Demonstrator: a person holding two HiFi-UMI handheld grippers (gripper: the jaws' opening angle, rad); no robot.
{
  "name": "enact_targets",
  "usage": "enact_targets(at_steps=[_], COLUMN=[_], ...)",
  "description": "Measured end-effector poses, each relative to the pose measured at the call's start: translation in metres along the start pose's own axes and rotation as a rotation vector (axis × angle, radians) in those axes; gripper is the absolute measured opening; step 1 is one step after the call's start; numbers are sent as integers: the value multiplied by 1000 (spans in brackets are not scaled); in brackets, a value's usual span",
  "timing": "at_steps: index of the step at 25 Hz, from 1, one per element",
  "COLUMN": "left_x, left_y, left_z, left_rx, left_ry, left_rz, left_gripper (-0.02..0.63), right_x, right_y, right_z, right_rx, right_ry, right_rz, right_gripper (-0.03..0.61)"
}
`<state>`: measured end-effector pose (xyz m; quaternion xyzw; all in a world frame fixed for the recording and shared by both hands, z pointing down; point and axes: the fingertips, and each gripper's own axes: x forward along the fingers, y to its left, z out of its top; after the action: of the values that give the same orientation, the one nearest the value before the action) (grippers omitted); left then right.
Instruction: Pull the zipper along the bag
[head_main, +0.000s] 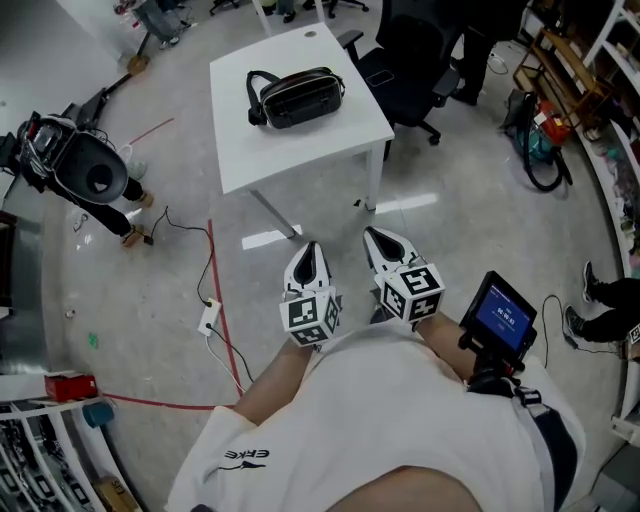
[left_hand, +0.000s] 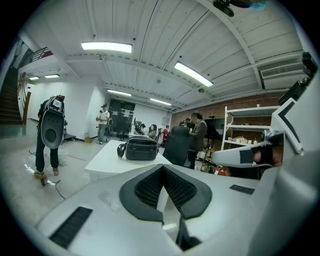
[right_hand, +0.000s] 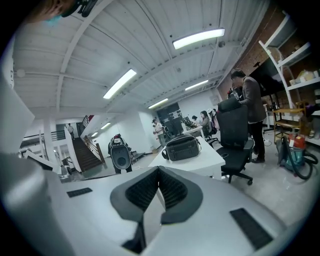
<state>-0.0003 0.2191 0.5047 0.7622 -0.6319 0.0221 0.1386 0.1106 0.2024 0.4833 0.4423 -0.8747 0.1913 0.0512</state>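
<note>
On the grey workshop floor (head_main: 470, 200), a white square tabletop (head_main: 330, 140) carries the glossy black handbag (head_main: 297, 97), its long axis crosswise. The left claw (head_main: 309, 250) and right claw (head_main: 382, 238) are closed and empty. The handbag lies well ahead, more squarely before the left claw.

"ERKE" on white shirt (head_main: 300, 440)

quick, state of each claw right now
Left claw: closed, holding nothing.
Right claw: closed, holding nothing.
</note>
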Motion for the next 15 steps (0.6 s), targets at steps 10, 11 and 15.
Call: enact_targets(at_steps=[10,11,15], left_x=[78,80,80], left_y=[-11,-14,-20], left_z=[10,11,13], left_rx=[-14,-14,-10], left_ry=[4,2,7], left_rz=[49,52,64], left_gripper=[4,4,4], right_x=[44,44,41], right_y=[-65,-69,-78], right_z=[24,25,26], right_rx=[20,23,56], right_ry=[16,15,21], right_rz=[38,39,41], right_gripper=[5,5,5])
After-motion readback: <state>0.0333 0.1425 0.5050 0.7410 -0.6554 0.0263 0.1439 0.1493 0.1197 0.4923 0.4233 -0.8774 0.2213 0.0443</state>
